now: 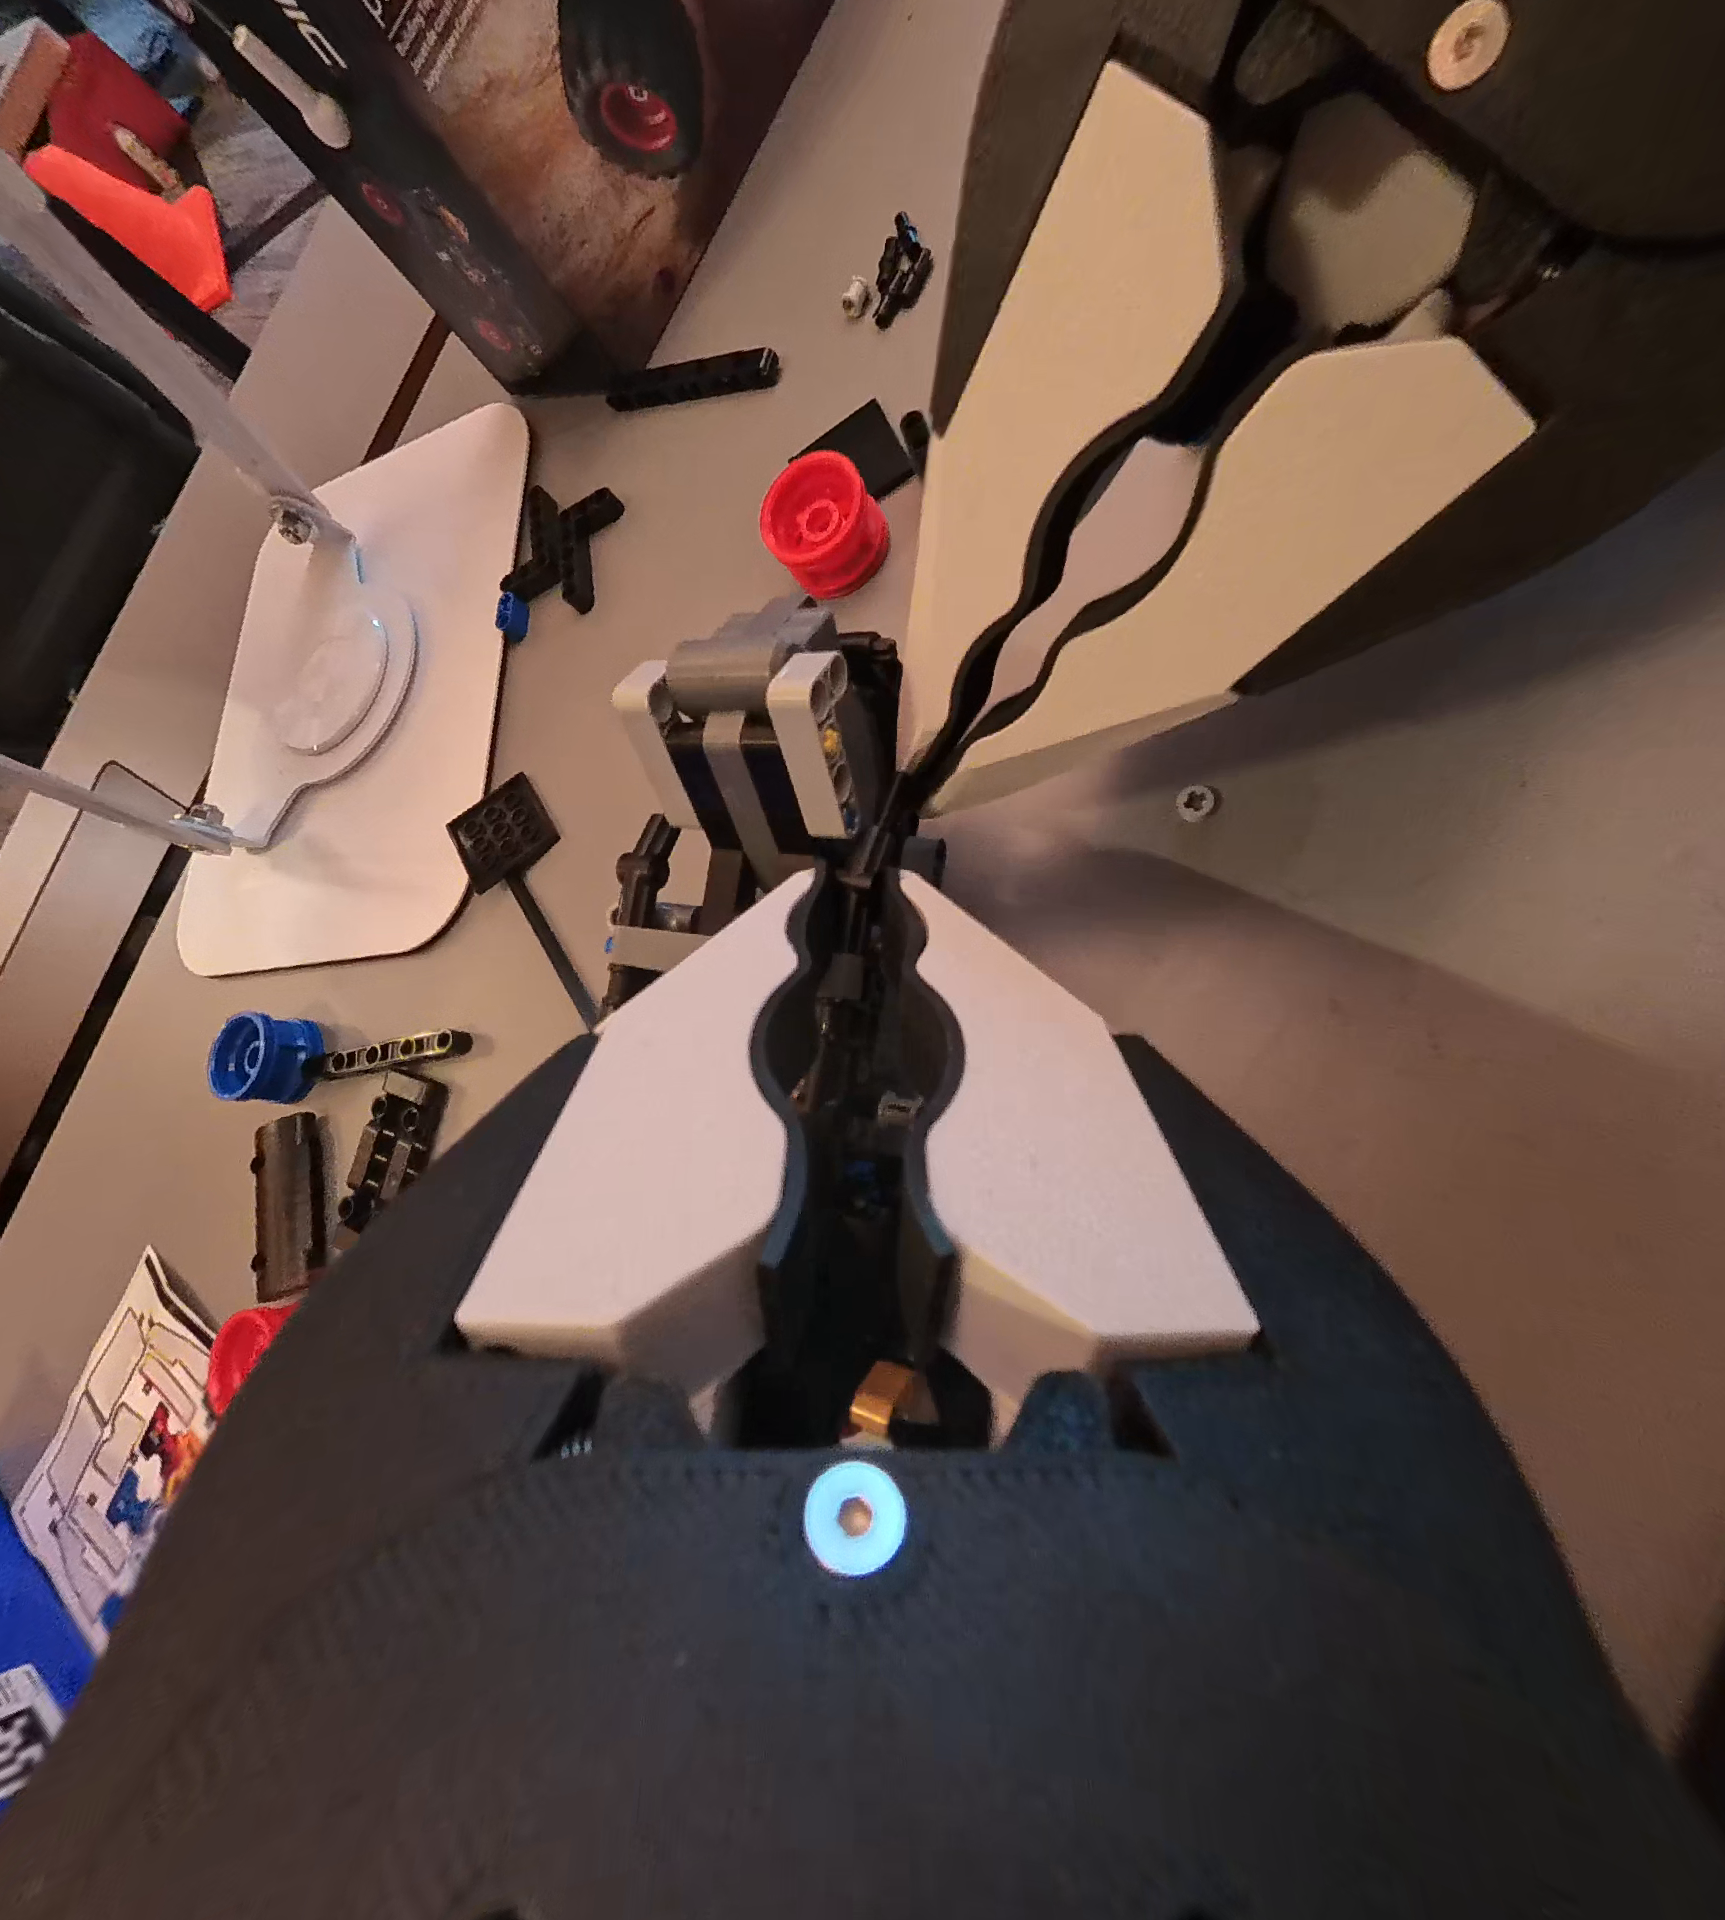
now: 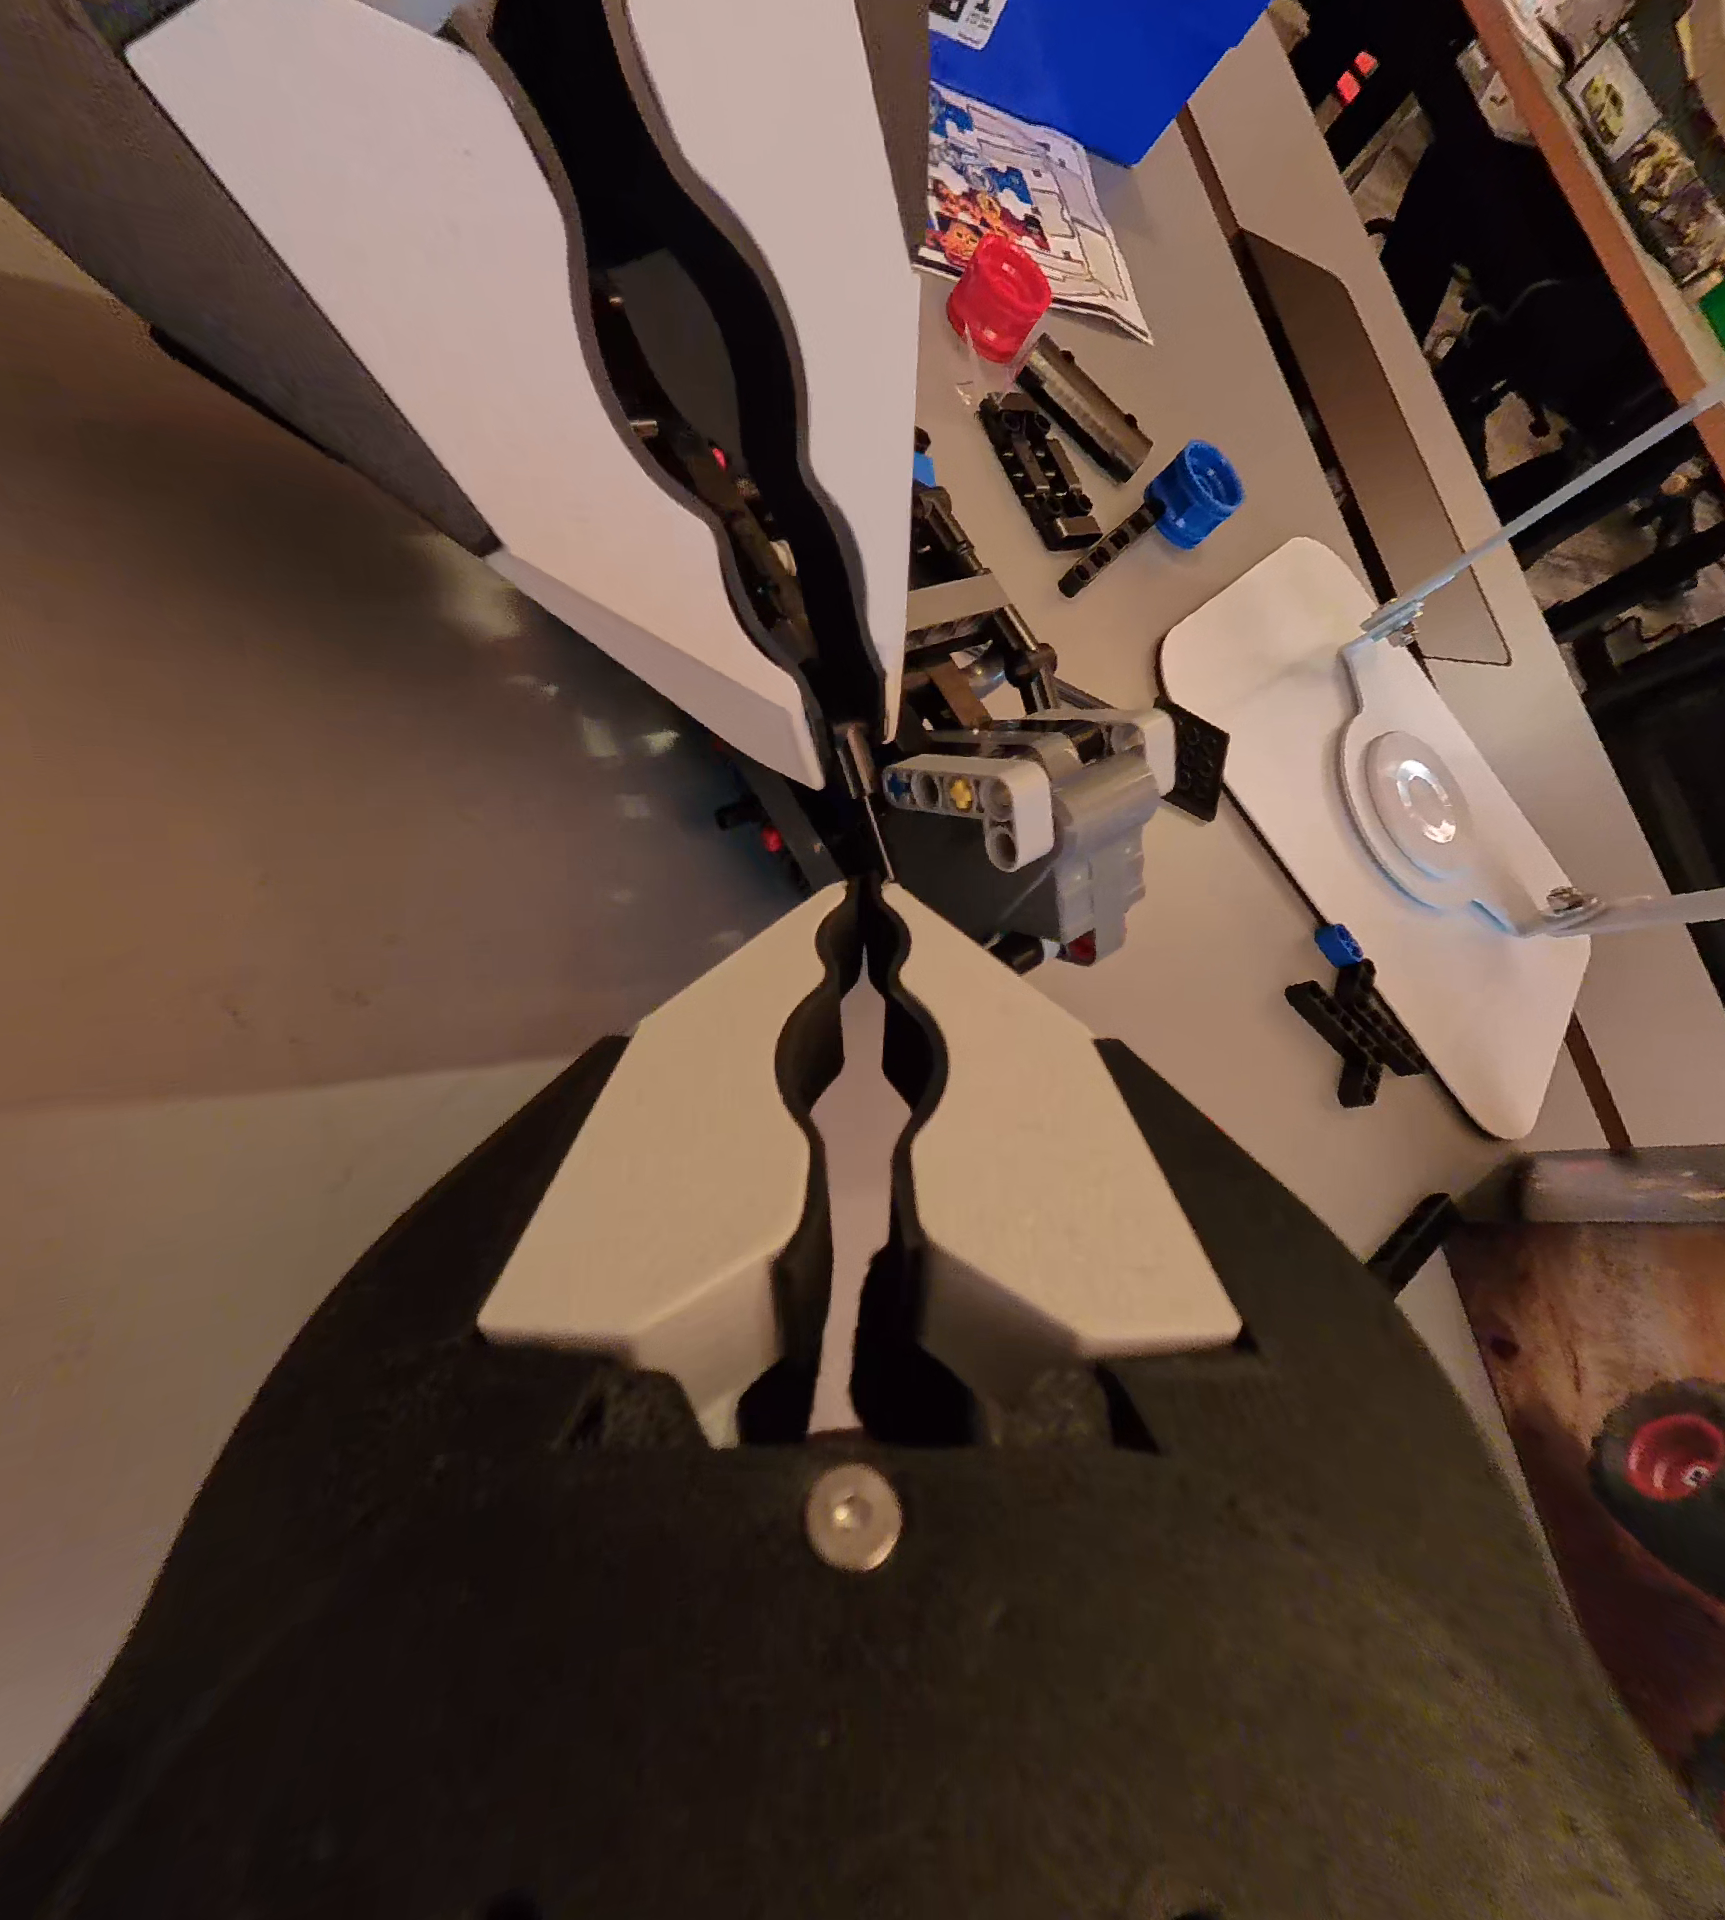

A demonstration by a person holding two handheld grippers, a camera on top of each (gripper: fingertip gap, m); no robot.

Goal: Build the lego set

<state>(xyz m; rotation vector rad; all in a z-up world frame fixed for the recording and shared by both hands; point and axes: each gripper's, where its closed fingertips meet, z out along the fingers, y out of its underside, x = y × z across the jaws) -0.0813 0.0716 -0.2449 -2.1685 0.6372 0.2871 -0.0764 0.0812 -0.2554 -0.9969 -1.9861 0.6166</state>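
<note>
A: What is closest in the left wrist view?

B: The left gripper (image 1: pixel 863 883). Its jaws are nearly closed and pinch a thin black part of the lego model (image 1: pixel 764 738), right in the middle of the frame.

A: And the other one?

B: The right gripper (image 1: pixel 925 784) comes down from the upper right of the frame. Its jaws are pressed nearly together. The tips meet the left tips at the same spot on the model. I cannot tell for sure if they hold a small black piece there.

A: What lies around the model?

B: On the grey bench (image 1: pixel 692 447), at the lower left, there is a paper booklet (image 1: pixel 125 1423), a black tube (image 1: pixel 292 1205), a blue wheel hub (image 1: pixel 260 1055) and a black beam (image 1: pixel 401 1049). Just left of the model sits a black plate (image 1: pixel 505 831).

A: And farther off?

B: A white board (image 1: pixel 359 727) at the left. Above the model is a red wheel hub (image 1: pixel 822 525), and left of it some crossed black beams (image 1: pixel 562 545). At the top of the frame stands the dark box (image 1: pixel 484 187).

A: What does the right wrist view show?

B: The right gripper (image 2: pixel 863 909) at the bottom, jaws almost shut. The left gripper (image 2: pixel 853 743) reaches in from the top. The model (image 2: pixel 1034 821) sits just right of the middle.
</note>
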